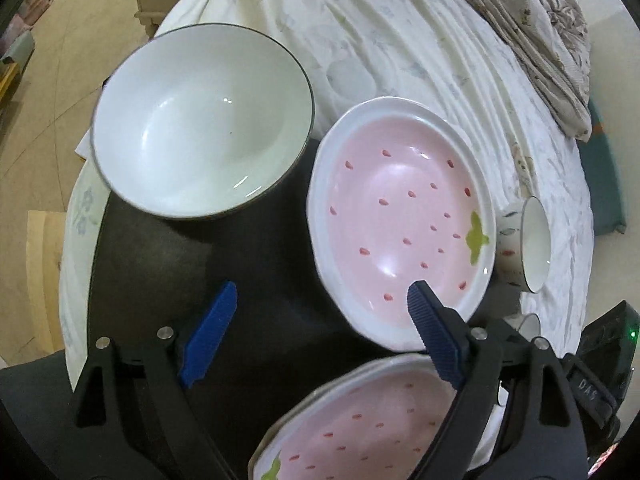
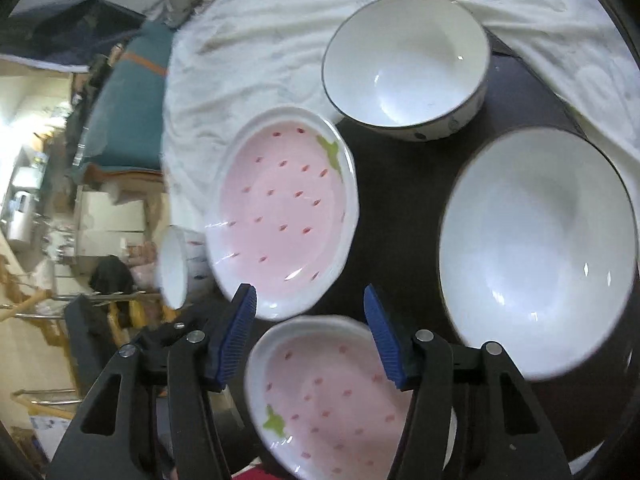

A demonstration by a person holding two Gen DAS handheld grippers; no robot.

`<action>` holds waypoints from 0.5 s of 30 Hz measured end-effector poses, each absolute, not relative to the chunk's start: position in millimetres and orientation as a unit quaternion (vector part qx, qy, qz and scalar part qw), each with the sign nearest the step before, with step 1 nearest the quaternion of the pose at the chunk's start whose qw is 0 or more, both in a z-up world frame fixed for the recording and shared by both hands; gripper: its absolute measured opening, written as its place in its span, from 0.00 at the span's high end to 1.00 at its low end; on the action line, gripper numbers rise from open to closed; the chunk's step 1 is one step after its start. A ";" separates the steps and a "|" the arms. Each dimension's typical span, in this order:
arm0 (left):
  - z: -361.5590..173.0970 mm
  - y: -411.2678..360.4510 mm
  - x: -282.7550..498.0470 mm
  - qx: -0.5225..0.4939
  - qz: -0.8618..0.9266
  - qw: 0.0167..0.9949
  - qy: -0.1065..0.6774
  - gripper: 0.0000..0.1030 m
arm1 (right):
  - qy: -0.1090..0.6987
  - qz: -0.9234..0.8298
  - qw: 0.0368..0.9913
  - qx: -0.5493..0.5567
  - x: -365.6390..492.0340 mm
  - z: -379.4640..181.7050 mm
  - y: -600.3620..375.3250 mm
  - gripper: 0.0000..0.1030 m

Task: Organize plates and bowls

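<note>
Two pink strawberry plates lie on a dark round table (image 1: 160, 264). The far plate (image 1: 400, 220) also shows in the right wrist view (image 2: 280, 208). The near plate (image 1: 368, 420) lies below it, and in the right wrist view (image 2: 328, 400) it sits between my fingers. A large white bowl (image 1: 200, 120) stands at the left. The right wrist view shows a smaller white bowl (image 2: 404, 64) and a wide white bowl (image 2: 536, 248). My left gripper (image 1: 320, 312) is open and empty, its right finger over the far plate's rim. My right gripper (image 2: 310, 320) is open above the near plate.
A small white cup (image 1: 528, 248) lies on its side beside the far plate, also in the right wrist view (image 2: 176, 264). White bedding (image 1: 400, 40) and a patterned pillow (image 1: 552, 60) lie behind the table. Furniture and clutter (image 2: 60, 200) stand at the left.
</note>
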State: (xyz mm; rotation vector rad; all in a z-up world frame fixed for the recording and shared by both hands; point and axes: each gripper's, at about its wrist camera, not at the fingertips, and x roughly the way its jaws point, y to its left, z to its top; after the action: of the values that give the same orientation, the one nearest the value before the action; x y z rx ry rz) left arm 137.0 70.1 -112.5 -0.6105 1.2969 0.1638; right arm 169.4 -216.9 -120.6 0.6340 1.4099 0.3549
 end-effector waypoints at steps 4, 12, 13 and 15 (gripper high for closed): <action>-120.5 61.7 144.9 -0.261 0.078 0.744 0.610 0.33 | 0.636 0.158 0.707 0.267 175.1 -130.8 -211.3 0.49; -121.5 48.5 157.7 -0.244 0.081 0.749 0.610 0.43 | 0.628 0.148 0.734 0.214 182.1 -124.9 -204.6 0.55; -120.2 47.8 158.6 -0.242 0.081 0.752 0.608 0.43 | 0.625 0.155 0.736 0.207 180.5 -121.6 -202.6 0.55; -119.3 47.4 160.8 -0.238 0.083 0.755 0.606 0.43 | 0.620 0.166 0.742 0.194 177.0 -115.4 -198.2 0.55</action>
State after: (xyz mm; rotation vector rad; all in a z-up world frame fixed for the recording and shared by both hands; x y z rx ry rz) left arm 160.8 47.4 -119.3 -0.5189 1.3211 0.1803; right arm 177.0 -198.2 -115.4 0.4242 1.3602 0.3642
